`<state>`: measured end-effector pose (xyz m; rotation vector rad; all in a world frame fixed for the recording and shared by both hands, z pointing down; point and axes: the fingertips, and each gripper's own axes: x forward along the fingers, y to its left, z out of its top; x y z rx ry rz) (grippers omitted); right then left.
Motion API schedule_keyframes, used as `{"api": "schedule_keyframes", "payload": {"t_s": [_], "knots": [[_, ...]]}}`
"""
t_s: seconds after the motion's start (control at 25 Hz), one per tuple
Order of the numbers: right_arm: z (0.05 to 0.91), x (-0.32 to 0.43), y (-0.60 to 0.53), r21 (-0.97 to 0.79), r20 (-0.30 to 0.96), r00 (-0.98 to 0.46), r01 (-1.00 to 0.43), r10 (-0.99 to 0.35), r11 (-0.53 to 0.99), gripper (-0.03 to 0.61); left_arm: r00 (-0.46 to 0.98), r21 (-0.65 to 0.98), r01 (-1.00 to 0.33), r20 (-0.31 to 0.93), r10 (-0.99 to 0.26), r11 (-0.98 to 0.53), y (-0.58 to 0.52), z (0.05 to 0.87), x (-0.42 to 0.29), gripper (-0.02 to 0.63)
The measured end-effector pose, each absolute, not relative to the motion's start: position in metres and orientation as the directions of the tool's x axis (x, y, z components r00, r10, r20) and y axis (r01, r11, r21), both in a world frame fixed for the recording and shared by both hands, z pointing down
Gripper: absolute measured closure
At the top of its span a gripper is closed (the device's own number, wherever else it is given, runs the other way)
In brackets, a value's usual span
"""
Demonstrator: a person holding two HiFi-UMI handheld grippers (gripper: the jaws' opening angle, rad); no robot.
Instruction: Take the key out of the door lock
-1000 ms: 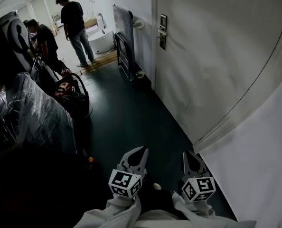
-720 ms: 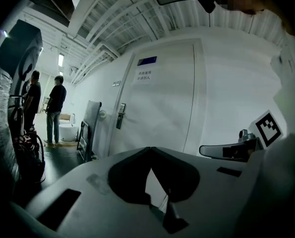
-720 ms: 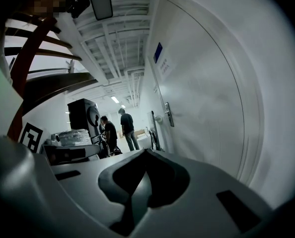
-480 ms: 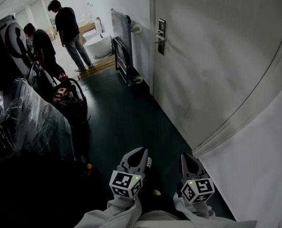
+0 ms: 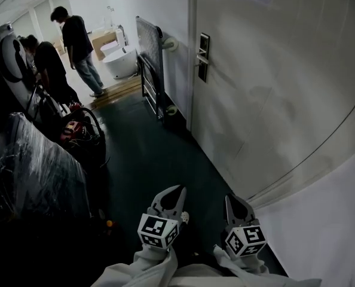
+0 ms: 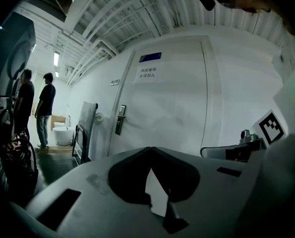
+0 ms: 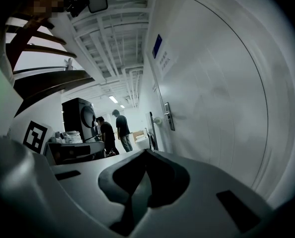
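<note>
The task is judged to be at its very start: nothing is grasped and the door lock [image 5: 204, 67] is not yet reached. The lock, a dark plate with a lever handle [image 5: 200, 53], is seen on the white door [image 5: 285, 100]. The key cannot be made out at this range; it is presumed to sit in the lock, below the handle. The left hand-held gripper [image 5: 171, 199] is held low over the dark floor [image 5: 159, 154], well short of the lock, its jaws clenched together with nothing between them. The right hand-held gripper [image 5: 238, 206] is held near it, likewise clenched and empty. The approach to the lock, the grasp of the key and its withdrawal are all left to be done.
</note>
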<state>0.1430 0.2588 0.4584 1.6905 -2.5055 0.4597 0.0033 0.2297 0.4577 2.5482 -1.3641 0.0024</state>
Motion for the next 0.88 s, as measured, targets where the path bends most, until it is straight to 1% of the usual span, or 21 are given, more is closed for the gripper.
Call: {"api": "schedule_keyframes", "payload": {"t_s": [0.48,0.88], "knots": [[0.447,0.129,0.146,-0.205,0.248,-0.359,-0.927,-0.900,0.314,0.526,0.598,0.208,-0.795,0.103,-0.795,-0.570,0.109,0.440,-0.012,0.601],[0.451,0.113,0.082,-0.200,0.249,-0.331,-0.937,-0.910,0.286,0.526,0.625,0.215,-0.774,0.104,-0.774,-0.596,0.043,0.445,-0.026,0.601]]}}
